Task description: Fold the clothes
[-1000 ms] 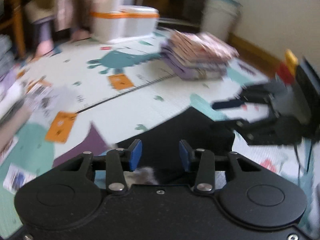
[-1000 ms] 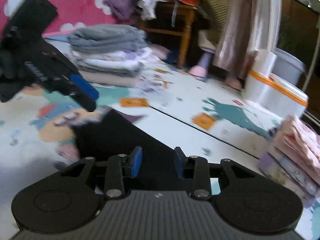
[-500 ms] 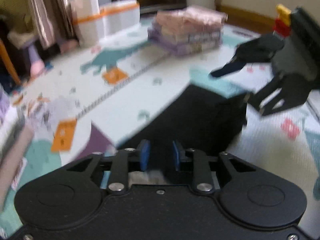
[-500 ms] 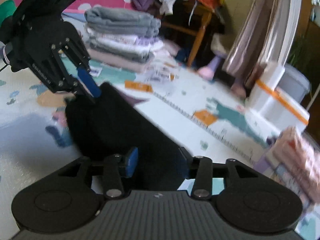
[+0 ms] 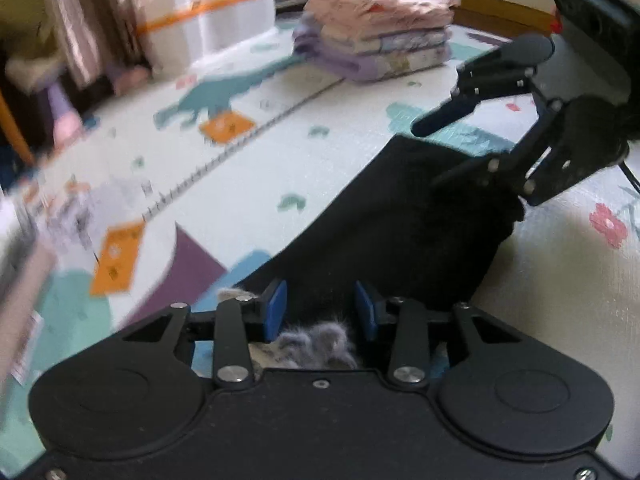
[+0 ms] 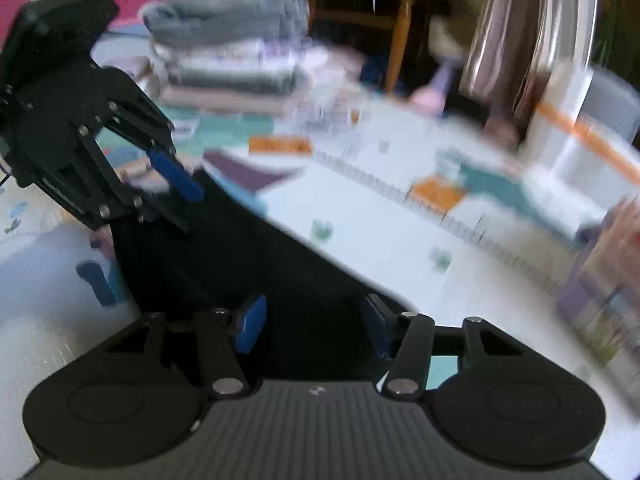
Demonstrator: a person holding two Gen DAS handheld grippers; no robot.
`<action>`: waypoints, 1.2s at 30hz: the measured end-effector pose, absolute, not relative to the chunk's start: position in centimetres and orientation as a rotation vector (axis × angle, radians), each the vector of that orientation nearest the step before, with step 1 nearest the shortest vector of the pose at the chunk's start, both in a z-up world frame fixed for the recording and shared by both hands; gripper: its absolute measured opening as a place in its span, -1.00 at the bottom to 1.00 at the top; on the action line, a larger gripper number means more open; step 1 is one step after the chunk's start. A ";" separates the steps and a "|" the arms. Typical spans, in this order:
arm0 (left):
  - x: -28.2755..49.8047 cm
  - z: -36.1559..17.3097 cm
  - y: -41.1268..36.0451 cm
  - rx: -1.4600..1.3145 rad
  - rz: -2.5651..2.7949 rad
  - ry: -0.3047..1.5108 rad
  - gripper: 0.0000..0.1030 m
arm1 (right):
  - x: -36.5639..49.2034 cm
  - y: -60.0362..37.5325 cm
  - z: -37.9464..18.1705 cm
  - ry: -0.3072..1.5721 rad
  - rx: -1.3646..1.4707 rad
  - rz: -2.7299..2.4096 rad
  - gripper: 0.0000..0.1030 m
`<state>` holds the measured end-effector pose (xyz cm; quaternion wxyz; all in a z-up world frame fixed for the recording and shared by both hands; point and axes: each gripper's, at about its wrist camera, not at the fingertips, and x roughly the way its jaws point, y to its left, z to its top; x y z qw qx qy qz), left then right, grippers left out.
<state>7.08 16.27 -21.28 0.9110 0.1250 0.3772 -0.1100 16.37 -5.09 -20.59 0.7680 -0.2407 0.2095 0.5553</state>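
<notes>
A black garment (image 5: 404, 228) lies folded on the play mat (image 5: 248, 168), with a grey fuzzy lining showing at its near end. My left gripper (image 5: 320, 310) is open, its blue pads on either side of that near end. My right gripper (image 6: 312, 326) is open over the other end of the garment (image 6: 240, 264). Each gripper shows in the other's view: the right one (image 5: 460, 148) at the garment's far edge, the left one (image 6: 168, 196) likewise, both with jaws apart.
A stack of folded pink and purple clothes (image 5: 376, 48) sits at the mat's far side. A stack of grey and white folded clothes (image 6: 228, 64) stands left. White bins with an orange band (image 5: 208, 20), a wooden chair leg (image 6: 400, 40) and curtains border the mat.
Both grippers have opened wider since half a second ago. The left one had nearly closed on the garment's end and has now let go. The garment lies flat on the mat.
</notes>
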 end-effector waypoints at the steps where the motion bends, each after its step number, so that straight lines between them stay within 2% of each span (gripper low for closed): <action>1: 6.8 -21.5 16.5 0.251 -0.223 0.784 -0.28 | 15.8 -5.7 -20.2 0.420 -0.515 1.214 0.07; 4: 6.1 -22.5 17.1 0.232 -0.214 0.782 -0.28 | 14.8 -6.6 -20.7 0.409 -0.538 1.218 0.18; 6: 5.4 -23.6 17.5 0.230 -0.220 0.723 -0.26 | 15.4 -6.4 -22.7 0.530 -0.539 1.220 0.19; 12: 5.8 -22.0 17.6 0.190 -0.212 0.763 -0.25 | 15.7 -6.6 -21.6 0.548 -0.514 1.211 0.20; 14: 5.4 -20.7 18.5 0.106 -0.187 0.762 -0.24 | 15.6 -7.5 -20.5 0.541 -0.468 1.193 0.19; 17: 4.5 -19.2 20.5 -0.043 -0.130 0.759 0.03 | 16.8 -9.4 -19.5 0.612 -0.302 1.130 0.27; 19: 4.4 -19.1 22.3 -0.198 -0.088 0.788 0.04 | 17.8 -10.3 -19.3 0.673 -0.204 1.090 0.32; 23: 4.3 -19.7 25.0 -0.509 -0.042 0.819 0.17 | 20.3 -11.0 -20.7 0.842 -0.030 1.035 0.33; 28: 4.7 -21.2 25.7 -0.727 -0.009 0.860 0.20 | 22.1 -10.5 -22.5 0.973 0.119 1.008 0.33; 36: 5.3 -23.2 25.7 -0.799 0.024 0.897 0.19 | 23.0 -9.6 -24.4 1.065 0.200 0.982 0.31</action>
